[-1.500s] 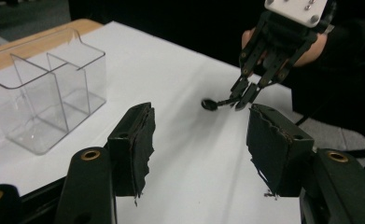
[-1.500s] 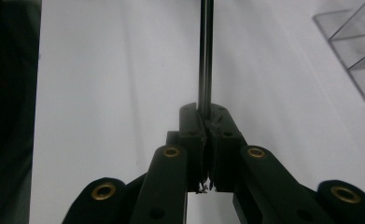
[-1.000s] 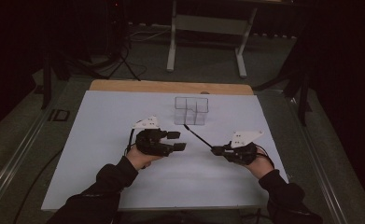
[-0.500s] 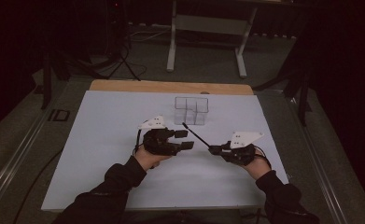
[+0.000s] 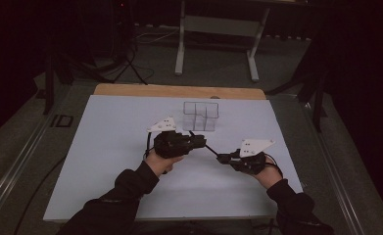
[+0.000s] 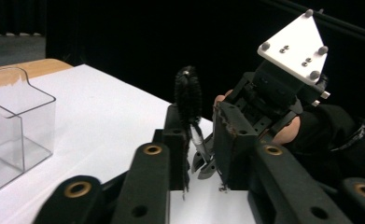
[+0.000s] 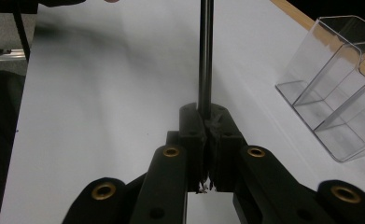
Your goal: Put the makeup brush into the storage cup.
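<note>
A thin black wand (image 5: 206, 145) with a bristly brush head (image 6: 187, 93) slants over the white table top (image 5: 110, 147). My right gripper (image 5: 222, 158) is shut on its stem (image 7: 205, 56), which rises straight out of the closed jaws (image 7: 208, 114). My left gripper (image 5: 199, 142) is open, and the brush head stands between its jaws (image 6: 201, 109), close against the left one. In the left gripper view the right gripper's white plate (image 6: 294, 44) and the hand holding it sit just beyond the brush.
A clear plastic organiser with several compartments (image 5: 201, 115) stands just behind the grippers, also seen as the clear box (image 6: 12, 126) and the clear walls (image 7: 334, 88). The table's wooden far edge (image 5: 179, 90) lies behind it. Metal stand legs (image 5: 216, 29) are on the floor beyond.
My left gripper has moved right, so its open jaws now surround the brush head. The right gripper has edged left, still holding the wand.
</note>
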